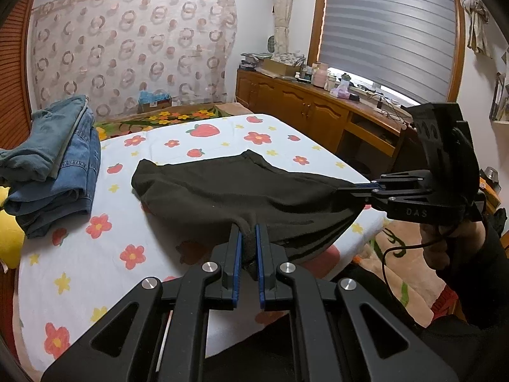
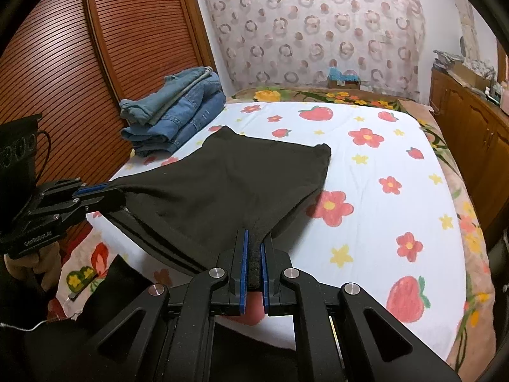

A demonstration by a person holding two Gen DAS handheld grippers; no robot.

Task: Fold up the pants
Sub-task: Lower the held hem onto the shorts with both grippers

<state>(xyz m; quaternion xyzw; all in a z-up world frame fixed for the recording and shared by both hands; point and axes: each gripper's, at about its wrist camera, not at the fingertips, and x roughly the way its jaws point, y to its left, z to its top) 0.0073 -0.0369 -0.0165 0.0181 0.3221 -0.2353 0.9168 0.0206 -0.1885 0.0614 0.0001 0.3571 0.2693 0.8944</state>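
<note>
Black pants [image 1: 229, 187] lie on a white bedsheet with flowers and strawberries [image 1: 105, 254]; their far part rests flat and their near edge is lifted and stretched between both grippers. My left gripper [image 1: 247, 232] is shut on the near left corner of the pants. My right gripper [image 1: 356, 189] is shut on the near right corner. In the right wrist view the pants [image 2: 235, 178] run from my right gripper [image 2: 253, 238] across to my left gripper [image 2: 105, 191]. A dark fold of the pants hangs below the stretched edge.
A stack of folded blue jeans [image 1: 60, 159] sits on the bed's far left, also in the right wrist view [image 2: 178, 111]. A wooden cabinet [image 1: 302, 108] with clutter runs along the right. A slatted wooden wardrobe door [image 2: 95, 47] stands left of the bed.
</note>
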